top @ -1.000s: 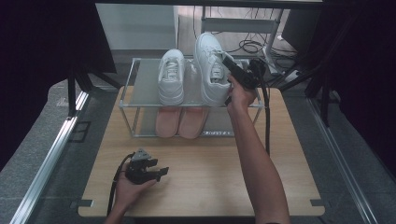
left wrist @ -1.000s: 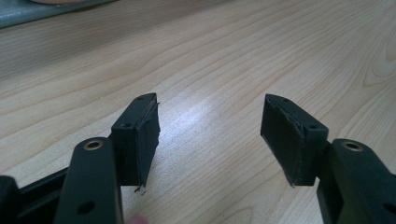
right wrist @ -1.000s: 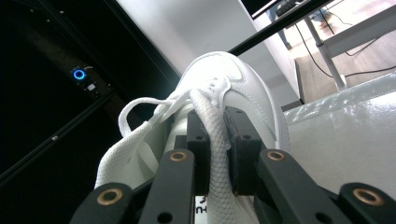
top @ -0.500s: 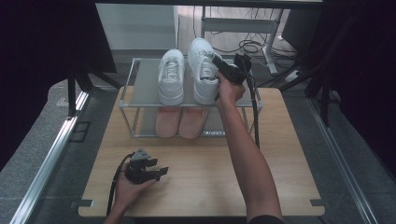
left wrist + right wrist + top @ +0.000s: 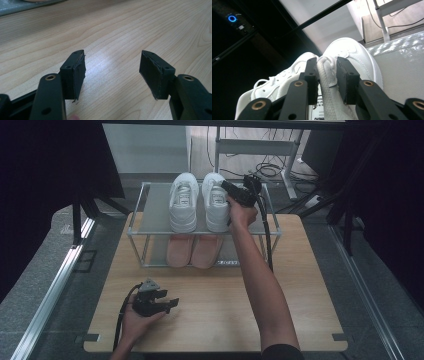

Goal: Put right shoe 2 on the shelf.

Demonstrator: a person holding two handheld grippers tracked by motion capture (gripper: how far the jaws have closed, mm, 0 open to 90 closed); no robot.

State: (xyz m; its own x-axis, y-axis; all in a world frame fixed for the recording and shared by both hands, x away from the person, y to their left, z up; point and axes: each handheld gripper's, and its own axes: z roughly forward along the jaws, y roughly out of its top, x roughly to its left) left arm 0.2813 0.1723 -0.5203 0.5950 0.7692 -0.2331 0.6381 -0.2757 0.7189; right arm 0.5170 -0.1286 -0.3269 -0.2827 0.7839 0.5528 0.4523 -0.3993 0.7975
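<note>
At the centre of the high view, the counter [image 5: 215,295] carries a metal-framed rack [image 5: 150,207] with two white sneakers on top and a pink pair below. The right sneaker [image 5: 216,202] now stands flat beside the left sneaker [image 5: 183,202], no longer lifted and tilted. Tongue-label writing is partly visible but unreadable. The right tool [image 5: 327,75] has just been opening, pads flanking the shoe's collar edge. The left tool [image 5: 167,302], lower left, gapes empty on the counter.

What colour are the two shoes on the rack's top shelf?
White shoes, clearest in the high view.
</note>
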